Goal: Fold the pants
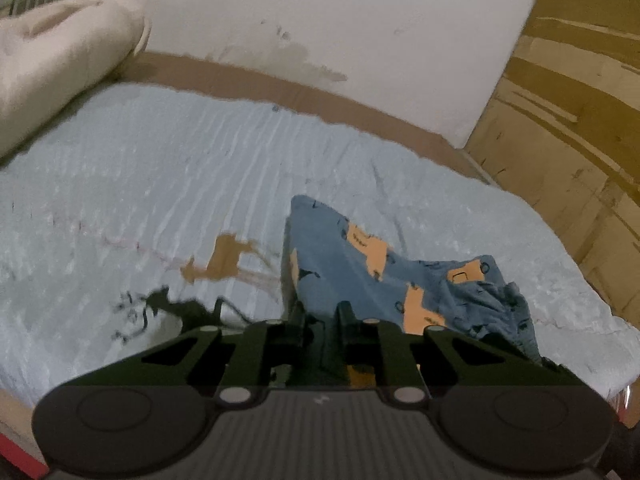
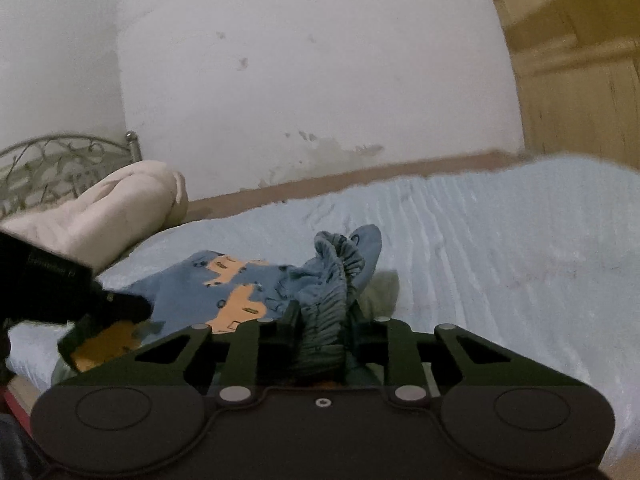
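Note:
The pants are small, blue with orange vehicle prints, crumpled on a light blue bedsheet. My left gripper is shut on a fold of the pants, lifting it into a peak. In the right wrist view my right gripper is shut on the gathered elastic waistband of the pants. The left gripper shows there at the left, gripping the pants' other end.
A rolled cream blanket lies at the bed's far left, also in the right wrist view. A white wall runs behind the bed. A wooden wardrobe stands at the right. A metal bed frame is behind the blanket.

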A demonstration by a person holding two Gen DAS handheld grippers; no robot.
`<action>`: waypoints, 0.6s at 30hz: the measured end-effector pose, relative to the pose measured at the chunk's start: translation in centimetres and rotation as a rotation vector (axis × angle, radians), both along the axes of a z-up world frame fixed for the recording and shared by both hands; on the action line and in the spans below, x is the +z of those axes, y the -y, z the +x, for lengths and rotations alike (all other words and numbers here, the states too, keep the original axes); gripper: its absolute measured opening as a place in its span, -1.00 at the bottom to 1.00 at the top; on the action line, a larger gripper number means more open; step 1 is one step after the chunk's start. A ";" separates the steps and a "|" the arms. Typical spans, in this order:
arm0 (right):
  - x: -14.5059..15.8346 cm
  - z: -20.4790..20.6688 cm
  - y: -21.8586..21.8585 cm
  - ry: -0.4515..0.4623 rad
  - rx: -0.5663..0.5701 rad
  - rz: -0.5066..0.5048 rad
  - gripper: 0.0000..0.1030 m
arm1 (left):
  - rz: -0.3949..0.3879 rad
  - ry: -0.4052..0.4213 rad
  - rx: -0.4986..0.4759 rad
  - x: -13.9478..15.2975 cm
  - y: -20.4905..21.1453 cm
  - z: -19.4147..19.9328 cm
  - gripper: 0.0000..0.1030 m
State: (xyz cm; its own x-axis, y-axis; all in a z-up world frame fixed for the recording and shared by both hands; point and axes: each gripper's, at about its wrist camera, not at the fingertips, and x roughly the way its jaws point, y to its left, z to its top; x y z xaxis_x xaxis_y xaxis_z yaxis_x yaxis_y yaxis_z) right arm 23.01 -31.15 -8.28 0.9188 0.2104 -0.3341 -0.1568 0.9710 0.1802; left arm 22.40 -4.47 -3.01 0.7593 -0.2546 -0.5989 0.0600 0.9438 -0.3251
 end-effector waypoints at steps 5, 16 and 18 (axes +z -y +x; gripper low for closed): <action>1.6 -0.3 -1.8 0.078 0.036 -0.048 -0.55 | 0.071 0.102 0.000 2.4 0.0 -0.1 -0.70; 3.5 8.1 -6.9 0.146 0.068 -0.077 -0.55 | 0.024 0.178 0.137 2.6 -4.5 5.7 -0.70; 3.4 10.1 -7.4 0.124 0.065 -0.082 -0.55 | -0.002 0.156 0.145 1.8 -5.2 6.9 -0.70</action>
